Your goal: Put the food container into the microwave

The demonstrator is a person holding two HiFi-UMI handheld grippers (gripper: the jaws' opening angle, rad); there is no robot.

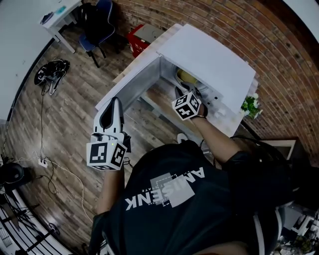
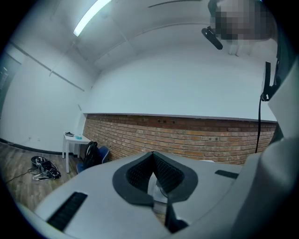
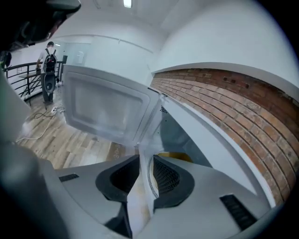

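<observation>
The white microwave (image 1: 209, 60) stands on a counter with its door (image 1: 132, 84) swung wide open to the left. Inside sits the food container (image 1: 186, 77), yellow and only partly visible. My right gripper (image 1: 187, 92) reaches into the opening. In the right gripper view the yellow container (image 3: 175, 157) shows just past the right gripper (image 3: 146, 161), whose jaws stand close together with a pale, curved rim pinched between them. My left gripper (image 1: 114, 102) hangs off to the left of the door, away from the microwave. Seen in its own view, the left gripper (image 2: 152, 156) is shut on nothing.
A small green plant (image 1: 250, 105) stands right of the microwave. The wooden counter (image 1: 162, 107) runs below the opening. On the wood floor are a blue chair (image 1: 99, 30), a red box (image 1: 137, 37), a white table (image 1: 57, 15) and a dark bundle with straps (image 1: 50, 72).
</observation>
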